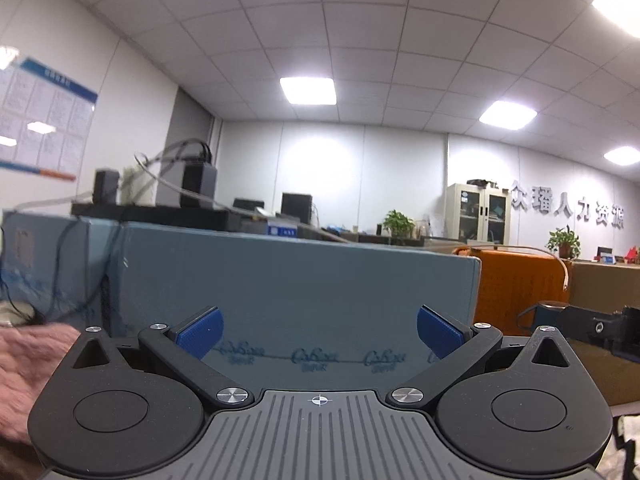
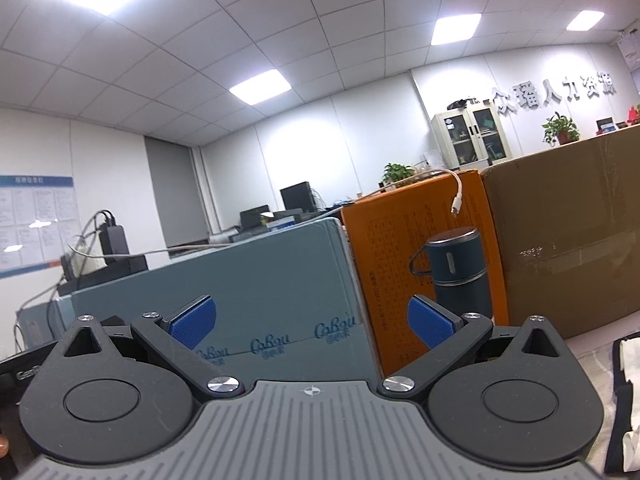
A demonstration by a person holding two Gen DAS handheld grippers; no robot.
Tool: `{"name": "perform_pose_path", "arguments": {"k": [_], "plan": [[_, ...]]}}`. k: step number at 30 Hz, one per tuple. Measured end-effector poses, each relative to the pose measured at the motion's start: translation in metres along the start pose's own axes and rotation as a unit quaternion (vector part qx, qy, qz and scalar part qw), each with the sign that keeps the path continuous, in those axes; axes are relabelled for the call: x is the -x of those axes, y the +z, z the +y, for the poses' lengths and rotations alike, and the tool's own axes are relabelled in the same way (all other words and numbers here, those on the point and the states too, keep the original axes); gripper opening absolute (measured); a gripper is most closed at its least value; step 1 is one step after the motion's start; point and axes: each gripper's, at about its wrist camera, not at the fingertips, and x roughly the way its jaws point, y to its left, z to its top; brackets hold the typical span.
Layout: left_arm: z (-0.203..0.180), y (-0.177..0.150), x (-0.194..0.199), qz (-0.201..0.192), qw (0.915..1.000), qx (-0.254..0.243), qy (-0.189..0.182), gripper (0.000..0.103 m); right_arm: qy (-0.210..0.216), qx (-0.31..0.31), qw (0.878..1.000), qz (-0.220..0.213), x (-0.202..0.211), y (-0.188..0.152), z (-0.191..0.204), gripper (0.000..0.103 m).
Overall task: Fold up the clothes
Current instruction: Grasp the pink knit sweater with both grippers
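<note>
My left gripper (image 1: 319, 334) is open and empty, held up and pointing at a grey-blue box (image 1: 296, 280). A pink knitted garment (image 1: 28, 376) shows at the lower left edge of the left wrist view, blurred. My right gripper (image 2: 311, 326) is open and empty, pointing at the same grey-blue box (image 2: 256, 280). A black and white cloth (image 2: 628, 400) lies at the lower right edge of the right wrist view. Most of the clothing is hidden below both views.
An orange box (image 2: 416, 264) stands next to a brown cardboard box (image 2: 568, 240). A dark blue flask (image 2: 460, 272) stands before the orange box. A white cable (image 2: 456, 196) hangs over it. Black adapters and cables (image 1: 160, 192) sit on the grey-blue box.
</note>
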Motion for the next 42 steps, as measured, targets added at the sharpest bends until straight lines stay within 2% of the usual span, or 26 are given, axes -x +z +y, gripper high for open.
{"name": "perform_pose_path", "arguments": {"k": [5, 11, 16, 20, 25, 27, 30, 32, 34, 36, 39, 42], "plan": [[0.028, 0.0, 0.026, -0.009, 0.999, -0.031, 0.033, 0.103, 0.02, 0.0, 1.0, 0.008, 0.001, -0.003, 0.009, 0.103], [0.08, 0.005, 0.062, -0.039, 0.9938, -0.043, 0.095, 0.103, 0.056, 0.004, 0.998, 0.025, 0.003, -0.016, 0.028, 0.103], [0.135, 0.008, 0.085, -0.059, 0.989, -0.019, 0.134, 0.103, 0.065, 0.004, 0.997, 0.045, 0.006, -0.028, 0.056, 0.103], [0.176, 0.009, 0.094, -0.066, 0.984, 0.004, 0.166, 0.103, 0.117, 0.005, 0.991, 0.071, 0.008, -0.034, 0.088, 0.103], [0.24, 0.008, 0.102, -0.086, 0.9729, 0.086, 0.197, 0.103, 0.169, 0.027, 0.981, 0.094, 0.002, -0.04, 0.138, 0.103], [0.276, 0.002, 0.1, -0.089, 0.9653, 0.148, 0.195, 0.103, 0.195, 0.023, 0.975, 0.105, -0.004, -0.042, 0.155, 0.103], [0.32, -0.018, 0.092, -0.082, 0.9516, 0.25, 0.16, 0.103, 0.232, 0.007, 0.964, 0.127, -0.02, -0.047, 0.177, 0.103], [0.339, -0.036, 0.084, -0.061, 0.9426, 0.299, 0.136, 0.103, 0.252, 0.001, 0.957, 0.142, -0.033, -0.055, 0.193, 0.103], [0.348, -0.054, 0.077, -0.047, 0.9368, 0.324, 0.123, 0.103, 0.267, 0.001, 0.95, 0.158, -0.046, -0.065, 0.207, 0.103], [0.35, -0.066, 0.069, -0.029, 0.9373, 0.325, 0.122, 0.103, 0.28, 0.002, 0.944, 0.176, -0.058, -0.077, 0.219, 0.103], [0.345, -0.074, 0.06, -0.001, 0.9442, 0.303, 0.129, 0.103, 0.286, 0.007, 0.938, 0.198, -0.081, -0.098, 0.237, 0.103], [0.339, -0.078, 0.053, 0.02, 0.9499, 0.282, 0.132, 0.103, 0.293, 0.018, 0.935, 0.201, -0.103, -0.12, 0.255, 0.103]]}}
